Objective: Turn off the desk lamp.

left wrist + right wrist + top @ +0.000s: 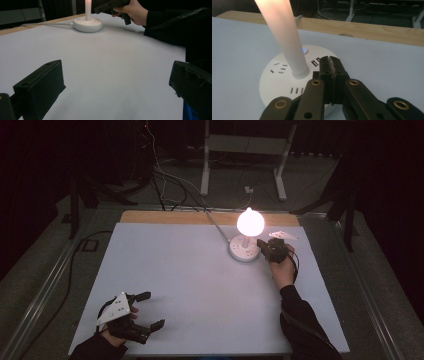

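Note:
A round white power strip (244,248) sits on the white table toward the back right, with a lit bulb (250,221) glowing above it on a white stem (284,37). A small blue light (304,50) shines on the strip's top (277,82). My right gripper (262,244) is shut with nothing between its jaws, its tip (329,62) over the strip's right edge close to the stem. My left gripper (150,310) rests open at the near left of the table, its two fingers (41,87) wide apart over bare table. The strip (87,24) and the right hand (131,11) show far off.
A white cable (217,225) runs from the strip off the table's far edge. A bare wooden strip (200,217) borders the back of the white sheet (190,280). Beyond it are a white frame stand (245,150) and loose cables on the dark floor.

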{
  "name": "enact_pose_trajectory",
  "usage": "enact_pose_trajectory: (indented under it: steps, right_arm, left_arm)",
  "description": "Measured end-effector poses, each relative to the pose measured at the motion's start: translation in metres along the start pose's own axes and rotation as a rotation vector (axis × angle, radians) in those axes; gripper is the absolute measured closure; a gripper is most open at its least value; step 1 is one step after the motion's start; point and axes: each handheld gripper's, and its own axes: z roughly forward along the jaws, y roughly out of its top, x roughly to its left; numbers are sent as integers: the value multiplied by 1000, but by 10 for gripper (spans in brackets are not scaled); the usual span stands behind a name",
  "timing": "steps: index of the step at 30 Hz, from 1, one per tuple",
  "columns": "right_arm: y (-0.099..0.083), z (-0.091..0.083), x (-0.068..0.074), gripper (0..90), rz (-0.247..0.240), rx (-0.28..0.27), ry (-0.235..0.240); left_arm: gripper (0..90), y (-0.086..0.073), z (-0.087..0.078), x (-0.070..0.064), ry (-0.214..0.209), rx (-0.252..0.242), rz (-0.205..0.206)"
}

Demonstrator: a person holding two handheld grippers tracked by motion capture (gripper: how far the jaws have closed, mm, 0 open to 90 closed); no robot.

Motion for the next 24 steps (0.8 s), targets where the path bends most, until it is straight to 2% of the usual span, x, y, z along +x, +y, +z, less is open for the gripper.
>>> enact_pose_trajectory:
  steps: [6,9,24]
  right_arm:
    - [-1,5,0,896,17,-11,-3]
    - [-1,9,0,896,2,4,-24]
    - [-4,21,0,895,11,42,-20]
  left_arm:
    - [4,0,0,0,-1,-1,-2]
    - [4,0,0,0,-2,-1,0]
    - [4,0,0,0,0,5,-2]
